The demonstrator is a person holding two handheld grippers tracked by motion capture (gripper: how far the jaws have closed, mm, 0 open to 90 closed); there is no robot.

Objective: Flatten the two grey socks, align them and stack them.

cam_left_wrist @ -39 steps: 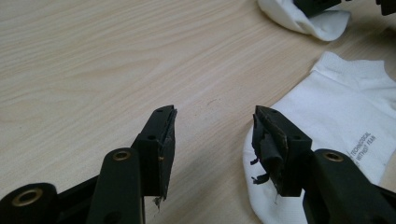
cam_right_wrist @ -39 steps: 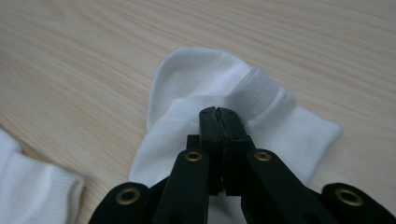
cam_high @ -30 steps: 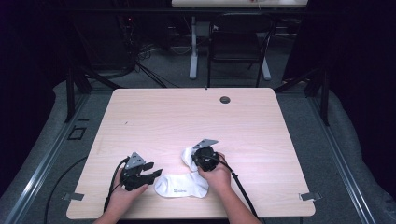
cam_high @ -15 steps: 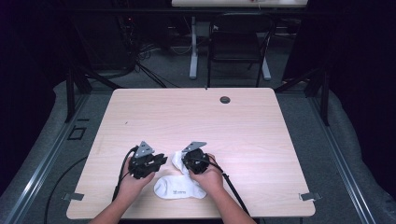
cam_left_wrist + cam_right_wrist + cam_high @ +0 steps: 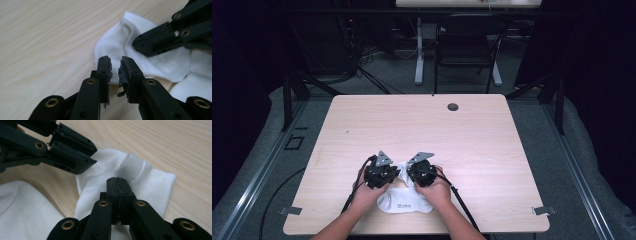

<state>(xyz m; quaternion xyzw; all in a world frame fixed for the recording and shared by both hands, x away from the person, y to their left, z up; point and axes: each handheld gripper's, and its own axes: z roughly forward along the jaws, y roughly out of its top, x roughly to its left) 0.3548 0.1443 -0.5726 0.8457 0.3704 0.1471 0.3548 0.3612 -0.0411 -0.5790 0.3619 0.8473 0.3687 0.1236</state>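
1. a white sock (image 5: 404,199) lies flat at the near edge of the worktop (image 5: 492,150), between the person's two hands. its long axis runs roughly side to side along that edge, and one end is turned up and away from the person, toward the two grippers.

2. in the right gripper view that turned-up end shows a ribbed band (image 5: 132,167), so i take it for the cuff. it lies just beyond the jaw tips, with fabric bunched around it.

3. the right gripper (image 5: 117,181) has its jaws pressed together with no gap, and a fold of the sock's fabric sits at their tips. it looks clamped on the sock just short of the ribbed band.

4. the left gripper (image 5: 115,65) has its jaws parted by a narrow gap, with the edge of the sock's fabric right at that gap. nothing is pinched yet. the worn pads (image 5: 123,75) on the inner faces look frayed.

5. seen from the sock, the left gripper (image 5: 379,172) is at its left side and the right gripper (image 5: 421,171) at its right side, both over the raised end and nearly touching each other.

6. the relation that counts: the free edge of the cuff lies straight ahead of the left jaws, so closing them there would probably give a second hold opposite the right one.

7. the rest of the worktop beyond the sock carries a small dark cable hole (image 5: 453,106) at its far edge.
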